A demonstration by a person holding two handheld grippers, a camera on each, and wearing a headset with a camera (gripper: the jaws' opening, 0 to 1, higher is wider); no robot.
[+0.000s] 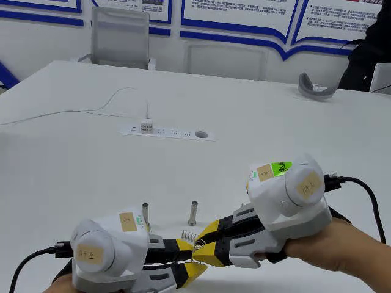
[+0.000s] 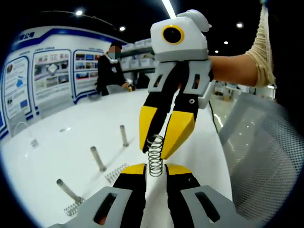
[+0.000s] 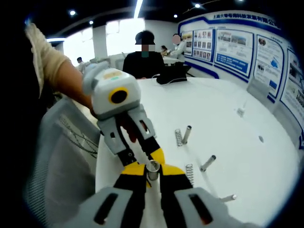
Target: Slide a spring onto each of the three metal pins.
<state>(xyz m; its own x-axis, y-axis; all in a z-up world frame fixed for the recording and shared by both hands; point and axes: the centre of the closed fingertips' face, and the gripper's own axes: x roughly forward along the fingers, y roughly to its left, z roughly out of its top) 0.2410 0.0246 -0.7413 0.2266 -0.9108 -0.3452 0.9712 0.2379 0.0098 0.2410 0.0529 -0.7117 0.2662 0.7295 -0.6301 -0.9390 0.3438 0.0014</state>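
Closest to you, your left claw and right claw are both pinched on one spring, held just above the white worktop. Beyond it stand three upright pins, with loose springs lying beside them. The handwriting on the claws' tan stickers can't be read. Farther out there's a power strip, its cable, a grey chair and blue-framed wall boards.
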